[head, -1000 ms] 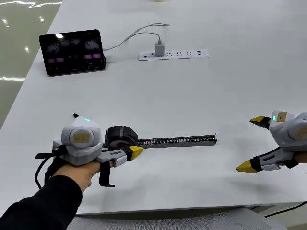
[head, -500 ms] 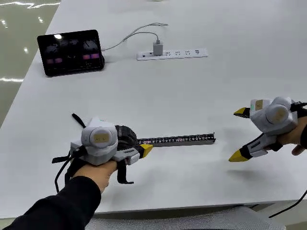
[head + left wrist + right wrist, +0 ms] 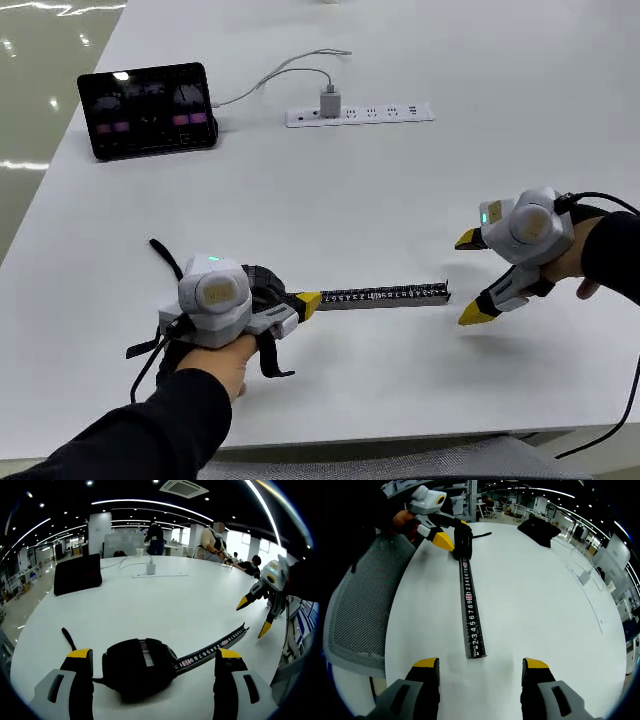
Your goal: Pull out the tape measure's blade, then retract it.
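A black tape measure case (image 3: 262,285) lies on the white table (image 3: 380,200), its blade (image 3: 385,294) drawn out to the right and flat on the surface. My left gripper (image 3: 290,292) stands open with the case (image 3: 140,667) between its yellow-tipped jaws and a gap on each side. The blade (image 3: 215,647) runs off toward my right gripper (image 3: 255,612). My right gripper (image 3: 470,278) is open just right of the blade's end. In the right gripper view the blade end (image 3: 476,652) lies just ahead of the open jaws, and the left gripper (image 3: 445,535) is at the case (image 3: 463,542).
A dark tablet (image 3: 148,108) stands at the back left. A white power strip (image 3: 360,113) with a charger and cable lies behind the work area. The table's near edge (image 3: 400,430) runs below both grippers, with a mesh chair (image 3: 360,610) beyond it.
My left gripper has slid right so the case now sits between its jaws. My right gripper has moved left and up, close to the blade's end. The tape itself has stayed put.
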Tool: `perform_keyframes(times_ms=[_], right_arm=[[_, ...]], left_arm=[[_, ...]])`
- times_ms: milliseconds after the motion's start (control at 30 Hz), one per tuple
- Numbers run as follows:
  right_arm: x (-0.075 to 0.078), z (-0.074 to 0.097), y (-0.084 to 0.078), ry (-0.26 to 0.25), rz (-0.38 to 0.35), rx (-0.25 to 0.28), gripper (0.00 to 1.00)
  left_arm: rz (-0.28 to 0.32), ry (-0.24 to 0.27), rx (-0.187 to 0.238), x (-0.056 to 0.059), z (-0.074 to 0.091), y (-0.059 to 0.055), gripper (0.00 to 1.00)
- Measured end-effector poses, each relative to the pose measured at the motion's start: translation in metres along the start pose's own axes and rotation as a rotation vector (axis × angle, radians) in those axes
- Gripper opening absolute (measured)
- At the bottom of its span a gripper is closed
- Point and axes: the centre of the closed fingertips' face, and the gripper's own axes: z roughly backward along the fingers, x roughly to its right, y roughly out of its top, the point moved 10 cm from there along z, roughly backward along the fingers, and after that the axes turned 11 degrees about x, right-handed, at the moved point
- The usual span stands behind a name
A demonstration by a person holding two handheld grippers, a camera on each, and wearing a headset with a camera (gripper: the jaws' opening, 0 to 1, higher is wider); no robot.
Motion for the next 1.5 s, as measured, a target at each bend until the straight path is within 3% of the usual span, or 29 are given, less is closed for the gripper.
perform_keyframes(times_ms=[100, 333, 433, 533, 633, 1000, 1233, 1333, 1500], right_arm=[[0.003, -0.006, 0.002, 0.015, 0.005, -0.007, 0.6], [0.002, -0.013, 0.003, 0.062, 0.007, -0.03, 0.4], [0.004, -0.015, -0.001, 0.071, 0.002, -0.035, 0.37], [0.004, -0.015, 0.0, 0.077, 0.009, -0.036, 0.29], [0.005, -0.017, -0.002, 0.082, 0.012, -0.038, 0.22], [0.004, -0.02, -0.001, 0.078, -0.003, -0.056, 0.15], [0.0, -0.022, 0.002, 0.078, 0.074, -0.073, 0.12], [0.0, -0.022, 0.0, 0.062, 0.032, -0.068, 0.11], [-0.002, -0.022, 0.001, 0.045, 0.012, -0.077, 0.11]], left_arm=[[-0.016, 0.007, 0.024, 0.002, -0.001, -0.001, 0.99], [-0.005, 0.02, 0.021, 0.002, -0.001, 0.0, 0.99], [0.052, 0.018, 0.052, 0.002, -0.001, 0.003, 0.99], [0.024, 0.017, 0.075, 0.001, 0.0, 0.006, 0.99], [0.034, 0.021, 0.081, 0.0, -0.002, 0.005, 0.99], [0.021, 0.043, 0.062, 0.001, -0.003, -0.003, 0.99], [0.025, 0.057, 0.086, -0.001, -0.005, -0.004, 0.98], [0.046, 0.067, 0.118, -0.002, -0.007, -0.003, 0.93], [0.021, 0.083, 0.092, -0.004, -0.007, -0.008, 0.88]])
